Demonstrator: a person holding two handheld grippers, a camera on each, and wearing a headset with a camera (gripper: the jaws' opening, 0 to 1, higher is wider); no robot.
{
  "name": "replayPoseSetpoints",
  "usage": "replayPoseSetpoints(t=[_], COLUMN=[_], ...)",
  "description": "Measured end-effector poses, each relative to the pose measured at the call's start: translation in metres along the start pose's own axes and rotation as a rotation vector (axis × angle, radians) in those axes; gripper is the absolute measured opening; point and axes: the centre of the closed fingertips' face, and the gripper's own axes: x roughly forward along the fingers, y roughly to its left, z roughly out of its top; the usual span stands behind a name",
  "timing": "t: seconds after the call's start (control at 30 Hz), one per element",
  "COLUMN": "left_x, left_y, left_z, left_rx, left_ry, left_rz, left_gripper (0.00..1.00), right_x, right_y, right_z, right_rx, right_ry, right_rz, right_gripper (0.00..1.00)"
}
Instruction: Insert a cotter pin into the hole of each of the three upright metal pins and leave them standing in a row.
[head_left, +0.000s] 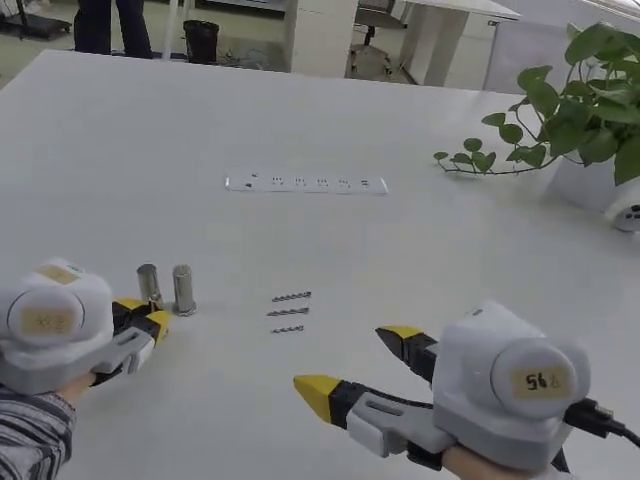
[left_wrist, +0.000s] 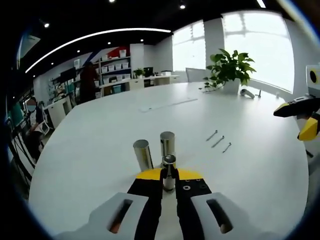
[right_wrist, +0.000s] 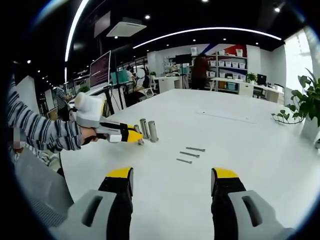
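My left gripper (left_wrist: 169, 176) is shut on a short metal pin (left_wrist: 169, 170), held upright just above the table. Two more metal pins (left_wrist: 143, 155) (left_wrist: 167, 143) stand side by side right beyond it. In the head view they stand at the lower left (head_left: 149, 283) (head_left: 183, 289), with the left gripper (head_left: 150, 318) just in front. Three cotter pins (head_left: 289, 312) lie in a stack to their right. My right gripper (head_left: 357, 362) hovers open and empty near the front edge, short of the cotter pins (right_wrist: 189, 154).
A white power strip (head_left: 305, 183) lies across the middle of the white table (head_left: 420, 250). A potted plant (head_left: 580, 110) stands at the far right. Desks, chairs and people are beyond the table's far edge.
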Motion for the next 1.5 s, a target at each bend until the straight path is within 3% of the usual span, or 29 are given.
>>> replayPoseSetpoints(t=[0.13, 0.3, 0.5, 0.73, 0.87, 1.2, 1.5], left_x=[-0.004, -0.008, -0.012, -0.013, -0.013, -0.012, -0.013], left_y=[-0.021, -0.041, -0.071, -0.093, -0.100, -0.101, -0.103], left_z=[0.004, 0.005, 0.000, -0.007, -0.012, -0.019, -0.020], left_rx=[0.020, 0.037, 0.077, 0.091, 0.104, 0.125, 0.104], left_ry=[-0.011, -0.016, -0.010, 0.002, 0.016, 0.036, 0.036], left_rz=[-0.066, -0.109, -0.192, -0.254, -0.278, -0.293, -0.325], left_gripper=[0.05, 0.05, 0.05, 0.05, 0.05, 0.05, 0.05], right_x=[-0.001, -0.005, -0.010, -0.013, -0.015, -0.015, -0.013], right_y=[0.003, 0.003, 0.003, 0.005, 0.006, 0.012, 0.014], right_z=[-0.002, -0.006, -0.010, -0.018, -0.022, -0.028, -0.032], right_rx=[-0.014, -0.016, -0.027, -0.018, -0.034, -0.067, -0.065], right_ry=[0.015, 0.028, 0.040, 0.077, 0.094, 0.119, 0.140], right_rz=[0.010, 0.016, 0.023, 0.053, 0.066, 0.108, 0.120], right_gripper=[0.60, 0.60, 0.60, 0.57, 0.56, 0.57, 0.56])
